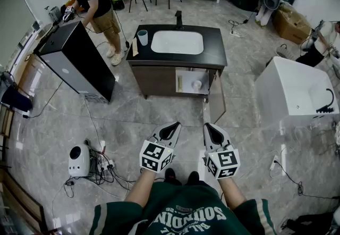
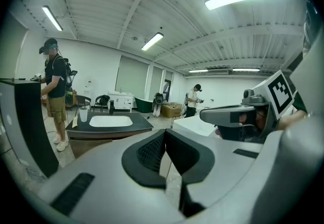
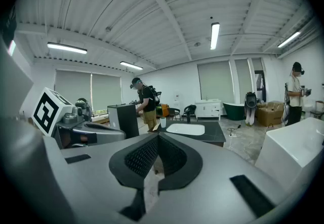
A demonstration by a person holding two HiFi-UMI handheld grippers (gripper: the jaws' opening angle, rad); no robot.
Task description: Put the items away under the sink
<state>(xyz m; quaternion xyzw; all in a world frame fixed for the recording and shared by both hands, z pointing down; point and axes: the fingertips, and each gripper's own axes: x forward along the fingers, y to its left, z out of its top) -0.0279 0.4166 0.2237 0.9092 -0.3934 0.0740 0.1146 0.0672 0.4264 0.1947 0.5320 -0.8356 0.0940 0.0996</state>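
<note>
A dark vanity (image 1: 175, 61) with a black top and a white basin (image 1: 177, 42) stands a few steps ahead on the floor. A pale cup (image 1: 142, 37) and a flat light strip (image 1: 135, 47) sit on its left end. The right cabinet door (image 1: 217, 97) hangs open, and a small pale item (image 1: 196, 84) shows inside. My left gripper (image 1: 172, 125) and right gripper (image 1: 210, 126) are held side by side well short of the vanity, both shut and empty. The left gripper view shows the left gripper (image 2: 164, 133), the basin (image 2: 111, 121) and the cup (image 2: 83, 114). The right gripper view shows the right gripper (image 3: 158, 136) and the basin (image 3: 186, 128).
A black-and-grey cabinet (image 1: 79, 61) stands left of the vanity with a person (image 1: 94, 0) working at it. A white bathtub (image 1: 295, 87) sits to the right, with another person (image 1: 326, 37) behind it. A white device (image 1: 79, 160) and cables (image 1: 106, 170) lie on the floor at my left.
</note>
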